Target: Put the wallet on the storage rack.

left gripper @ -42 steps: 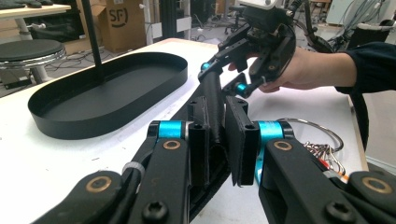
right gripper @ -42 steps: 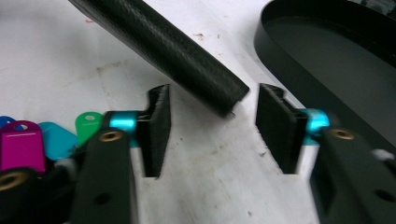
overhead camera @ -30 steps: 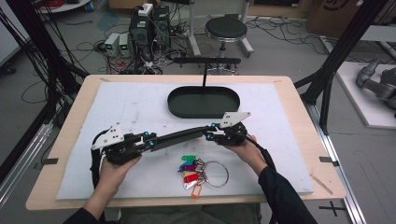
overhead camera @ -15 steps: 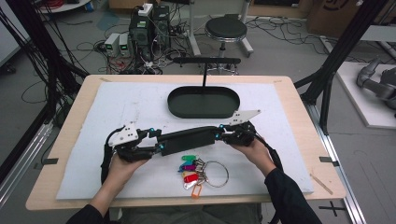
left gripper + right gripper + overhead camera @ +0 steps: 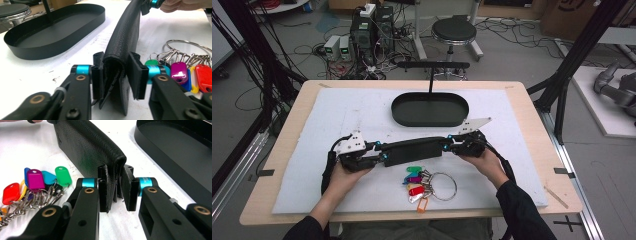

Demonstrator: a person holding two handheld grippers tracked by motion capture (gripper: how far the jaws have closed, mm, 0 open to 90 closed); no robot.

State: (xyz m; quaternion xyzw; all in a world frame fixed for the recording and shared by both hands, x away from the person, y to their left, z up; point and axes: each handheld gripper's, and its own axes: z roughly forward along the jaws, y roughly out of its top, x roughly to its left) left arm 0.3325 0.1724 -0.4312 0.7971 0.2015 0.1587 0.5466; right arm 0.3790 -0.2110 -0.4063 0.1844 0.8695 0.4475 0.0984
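Black leather wallet (image 5: 414,151) lies long between the two grippers in the high view, on the white mat (image 5: 337,115), in front of the black oval tray (image 5: 430,109) and just behind the bunch of keys (image 5: 424,184). Left gripper (image 5: 381,156) holds its left end and right gripper (image 5: 446,146) its right end.

From the left gripper view, the wallet (image 5: 122,47) stands on its edge with the fold upward. The jaws have just been closing and now clench its near end, the pads pressing both sides. Coloured key tags (image 5: 180,72) lie beside.

From the right gripper view, the jaws grasp the other end of the wallet (image 5: 87,150) in the same manner, the tray wall (image 5: 170,162) near.
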